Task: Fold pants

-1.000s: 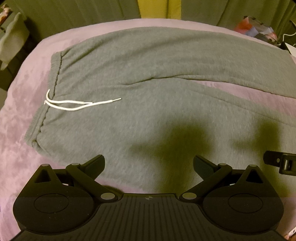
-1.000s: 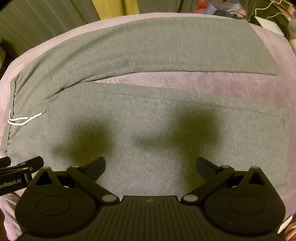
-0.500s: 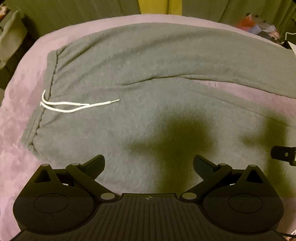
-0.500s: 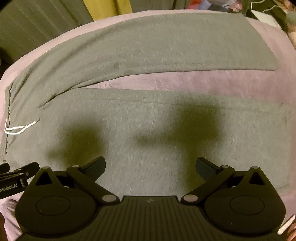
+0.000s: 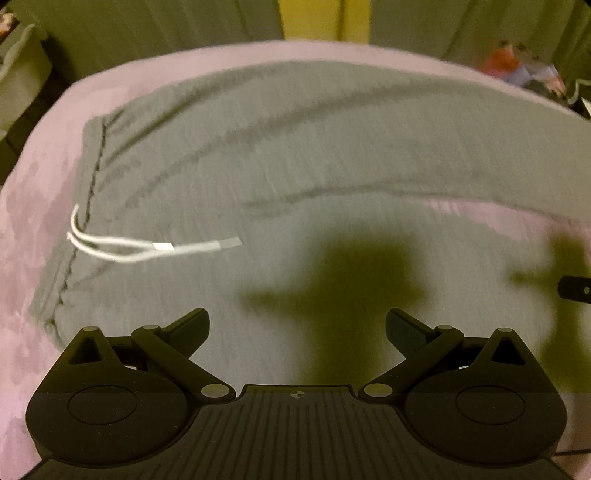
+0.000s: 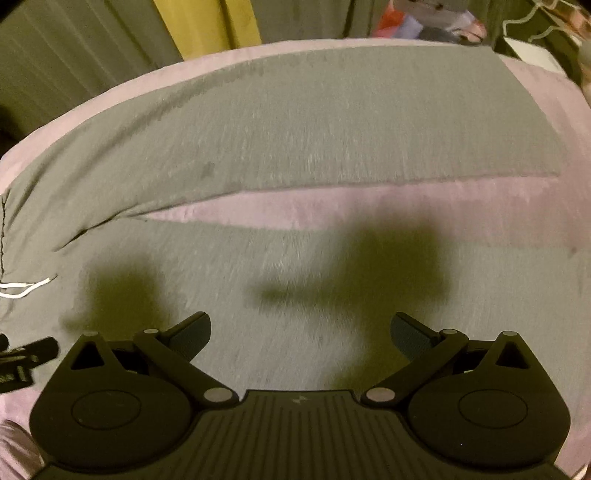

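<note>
Grey sweatpants [image 5: 280, 177] lie flat on a lilac bedspread [image 5: 40, 221], waistband to the left, both legs running right. A white drawstring [image 5: 147, 245] rests on the front of the waist. In the right wrist view the far leg [image 6: 332, 122] and near leg [image 6: 258, 295] are split by a strip of bedspread. My left gripper [image 5: 297, 328] hovers open over the near leg below the waist, nothing between its fingers. My right gripper [image 6: 300, 330] hovers open over the near leg further right. Each gripper's tip shows at the edge of the other's view.
Green curtains with a yellow strip [image 5: 314, 22] hang behind the bed. Colourful clutter [image 6: 424, 22] sits past the far right corner, a pale box [image 5: 18, 62] off the left side. The bedspread [image 6: 480, 221] lies bare between the legs and around the pants.
Both grippers have moved lower and closer to the near leg; the pants fill more of each view and their shadows have grown. Both stay open.
</note>
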